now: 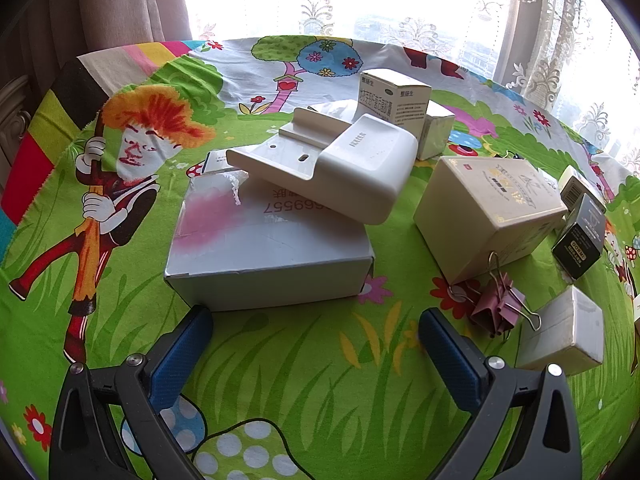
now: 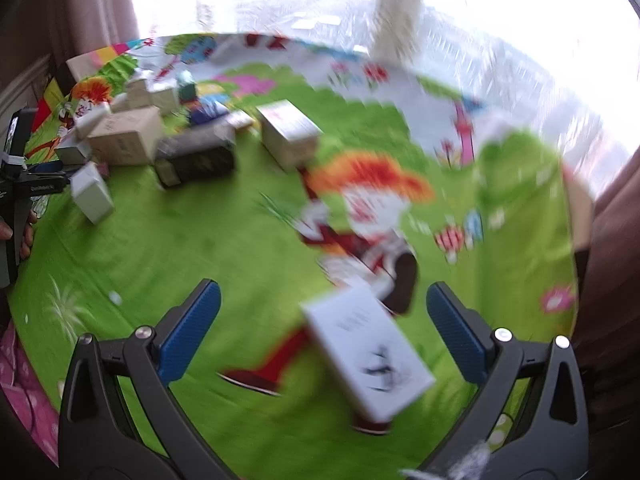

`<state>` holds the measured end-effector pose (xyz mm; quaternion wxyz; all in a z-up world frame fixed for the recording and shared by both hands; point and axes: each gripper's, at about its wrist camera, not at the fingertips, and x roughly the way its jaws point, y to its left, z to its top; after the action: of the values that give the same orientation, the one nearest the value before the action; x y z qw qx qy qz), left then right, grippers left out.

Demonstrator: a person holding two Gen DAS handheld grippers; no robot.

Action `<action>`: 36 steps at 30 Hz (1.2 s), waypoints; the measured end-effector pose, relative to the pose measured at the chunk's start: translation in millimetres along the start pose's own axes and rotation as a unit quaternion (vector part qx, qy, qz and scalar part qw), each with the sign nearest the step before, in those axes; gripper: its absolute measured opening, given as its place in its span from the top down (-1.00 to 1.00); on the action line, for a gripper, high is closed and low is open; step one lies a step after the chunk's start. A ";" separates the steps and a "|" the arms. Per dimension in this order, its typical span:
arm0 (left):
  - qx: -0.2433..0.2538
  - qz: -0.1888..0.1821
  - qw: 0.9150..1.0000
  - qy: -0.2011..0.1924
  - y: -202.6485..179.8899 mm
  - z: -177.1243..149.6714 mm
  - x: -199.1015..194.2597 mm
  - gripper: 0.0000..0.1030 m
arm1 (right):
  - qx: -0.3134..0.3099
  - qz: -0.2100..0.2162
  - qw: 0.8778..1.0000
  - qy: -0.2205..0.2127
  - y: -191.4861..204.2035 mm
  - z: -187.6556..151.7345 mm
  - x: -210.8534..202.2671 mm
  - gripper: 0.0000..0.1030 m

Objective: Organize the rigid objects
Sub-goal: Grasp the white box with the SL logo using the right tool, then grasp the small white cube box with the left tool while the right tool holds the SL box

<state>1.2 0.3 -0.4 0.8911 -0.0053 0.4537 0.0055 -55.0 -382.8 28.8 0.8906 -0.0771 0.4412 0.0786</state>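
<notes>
My left gripper (image 1: 316,320) is open and empty, just in front of a flat grey cardboard box (image 1: 268,252). A white plastic holder (image 1: 340,160) lies tilted on top of that box. A cream box (image 1: 488,208) stands to the right, with a pink binder clip (image 1: 496,308) at its foot. My right gripper (image 2: 324,300) is open and empty over the green cloth; the view is blurred. A white box (image 2: 368,356) lies between its fingers, low on the cloth. The left gripper's body (image 2: 20,184) shows at the far left of the right wrist view.
A cartoon-print tablecloth (image 1: 320,380) covers the table. Small boxes stand behind the holder (image 1: 396,96) and at the right (image 1: 580,236), (image 1: 564,332). In the right wrist view a cluster of boxes (image 2: 124,140) and a lone box (image 2: 288,132) stand further off. Curtains and a bright window lie behind.
</notes>
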 end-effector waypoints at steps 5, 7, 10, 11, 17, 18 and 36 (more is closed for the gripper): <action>0.000 0.000 1.000 0.000 0.0 0.0 0.0 -1.00 | 0.008 0.015 1.000 0.026 -12.2 -22.7 18.0 -0.70; 0.000 0.000 1.000 0.000 0.0 -0.3 -0.1 -1.00 | 0.003 0.013 1.000 0.016 -2.9 -33.1 15.0 -0.70; 0.000 0.000 1.000 0.000 0.0 -0.3 -0.1 -1.00 | 0.007 0.003 1.000 0.005 5.5 -47.5 6.9 -0.22; 0.000 0.000 1.000 0.000 0.0 -0.4 -0.2 -1.00 | 0.020 0.012 1.000 0.012 5.5 -50.2 8.0 0.10; 0.000 0.000 1.000 0.000 -0.1 -0.2 -0.1 -1.00 | 0.077 0.036 0.996 0.004 33.8 -41.1 4.5 0.10; 0.000 0.000 1.000 0.000 -0.1 -0.1 0.0 -1.00 | 0.080 0.050 0.996 0.004 42.4 -35.7 5.3 0.10; 0.120 -0.123 0.985 -0.029 -89.9 -49.5 -62.5 -0.98 | 0.075 -0.007 0.997 -0.022 91.9 -18.7 26.1 -0.03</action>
<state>-74.3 -90.6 21.4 0.8918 0.0458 0.4212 -0.1587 -72.9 -295.1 -9.5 0.9041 -0.0117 0.4253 0.0407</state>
